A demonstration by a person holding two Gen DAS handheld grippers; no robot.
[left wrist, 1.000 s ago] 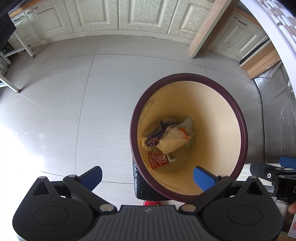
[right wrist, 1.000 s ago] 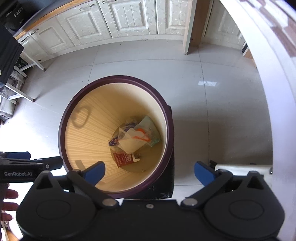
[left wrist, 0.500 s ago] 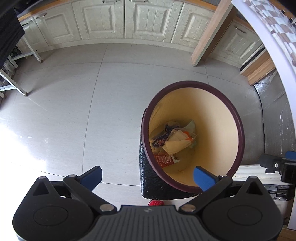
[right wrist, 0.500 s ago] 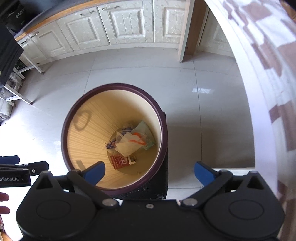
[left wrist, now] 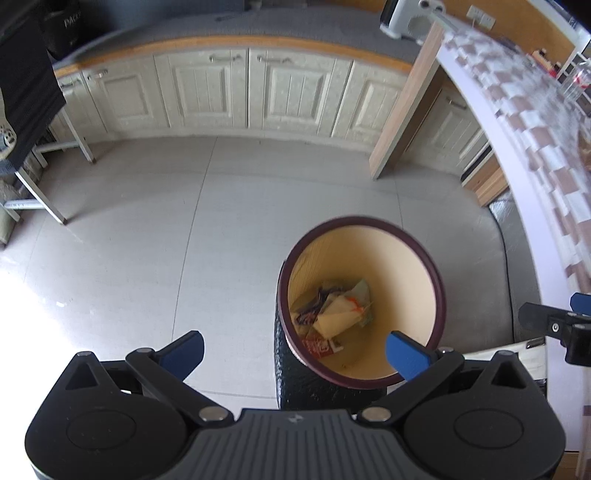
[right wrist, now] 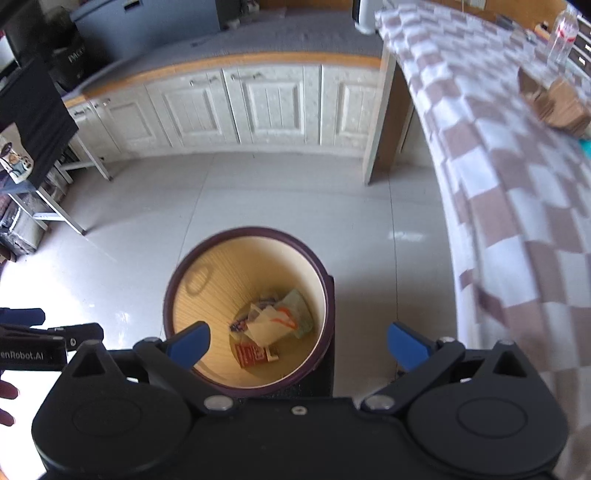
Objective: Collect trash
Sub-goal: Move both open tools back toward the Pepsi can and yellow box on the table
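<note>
A round trash bin (left wrist: 402, 258) with a dark purple rim and cream inside stands on the tiled floor below both grippers; it also shows in the right wrist view (right wrist: 236, 280). Crumpled wrappers and paper (left wrist: 340, 314) lie at its bottom, also seen in the right wrist view (right wrist: 273, 325). My left gripper (left wrist: 295, 354) is open and empty, high above the bin's left edge. My right gripper (right wrist: 299, 341) is open and empty, high above the bin. The right gripper (left wrist: 554, 325) shows at the right edge of the left wrist view.
A table with a brown-and-white checked cloth (right wrist: 509, 177) rises on the right; a brown paper bag (right wrist: 557, 107) and a clear bottle (right wrist: 561, 33) stand on it. Cream kitchen cabinets (left wrist: 236, 96) line the far wall. A metal-legged rack (left wrist: 44, 177) stands at left.
Both grippers have risen and pulled back from the bin, which now looks smaller. The counter top and the tablecloth have come into view. Both stay open.
</note>
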